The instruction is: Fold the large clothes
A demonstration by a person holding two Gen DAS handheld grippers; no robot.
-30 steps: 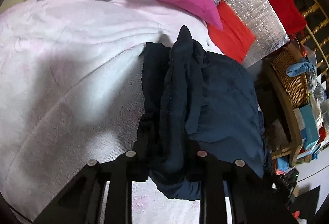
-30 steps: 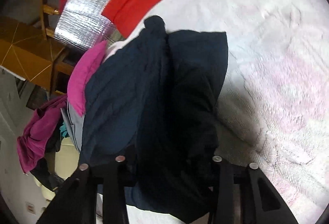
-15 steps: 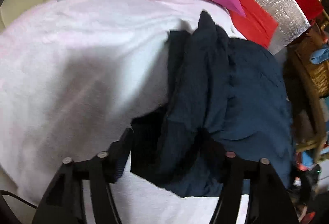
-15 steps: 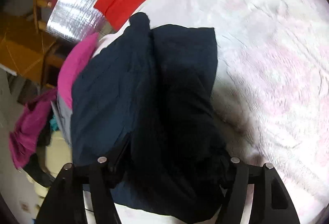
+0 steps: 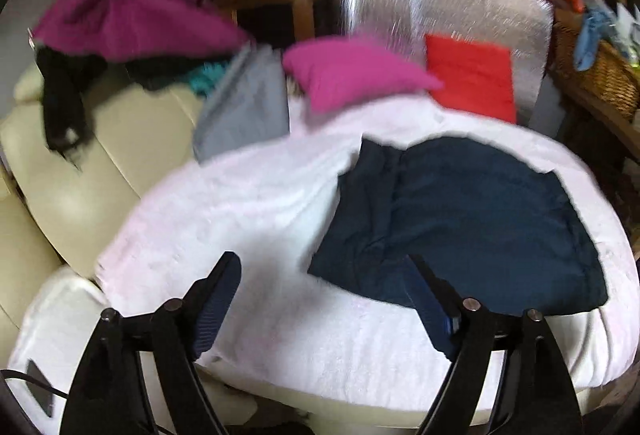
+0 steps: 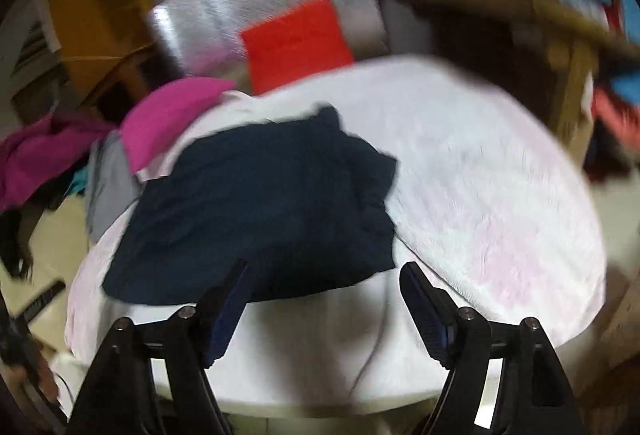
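Both grippers have let go since a second ago; left gripper (image 5: pixel 324 287) and right gripper (image 6: pixel 324 291) now spread wide, nothing between the fingers, pulled back off the cloth; navy garment (image 5: pixel 460 223), earlier bunched in both jaws, now lies folded flat on the pale pink blanket (image 5: pixel 240 203), right of centre; magenta pillow (image 5: pixel 352 71) and red cloth (image 5: pixel 472 75) beyond it, far side.

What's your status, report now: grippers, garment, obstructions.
Left gripper open, empty. Right gripper open, empty. Navy garment lies folded on the white blanket, apart from both. Nothing in the way.
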